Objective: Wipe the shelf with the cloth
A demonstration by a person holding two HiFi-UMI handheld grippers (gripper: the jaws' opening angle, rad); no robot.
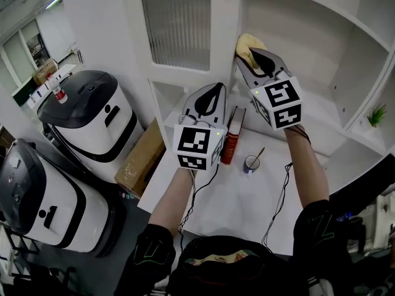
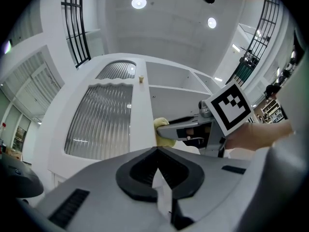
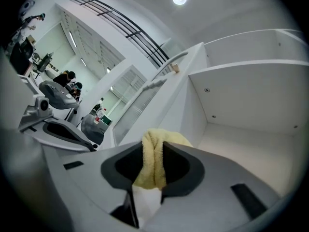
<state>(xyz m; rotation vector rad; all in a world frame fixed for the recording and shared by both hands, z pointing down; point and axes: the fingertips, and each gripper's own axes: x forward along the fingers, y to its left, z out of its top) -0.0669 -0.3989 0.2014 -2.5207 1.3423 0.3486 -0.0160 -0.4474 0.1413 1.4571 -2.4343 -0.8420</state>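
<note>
A yellow cloth (image 1: 247, 41) is clamped in my right gripper (image 1: 249, 59), which is shut on it at the left end of the white shelf (image 1: 321, 113), close to the upright side wall. In the right gripper view the cloth (image 3: 154, 154) bunches between the jaws, with the shelf floor (image 3: 251, 146) beyond it. My left gripper (image 1: 212, 90) hangs lower and to the left, shut with nothing in it, in front of the cabinet's lower opening. From the left gripper view, the cloth (image 2: 162, 127) and the right gripper (image 2: 189, 127) show above my shut left gripper (image 2: 157, 152).
A red book (image 1: 232, 134) and a small cup (image 1: 252, 163) with a stick in it stand on the white counter (image 1: 247, 208). A ribbed glass door (image 1: 179, 23) is to the left of the shelf. A small plant (image 1: 376, 115) sits far right. Two white machines (image 1: 86, 119) and a cardboard box (image 1: 139, 159) stand on the floor.
</note>
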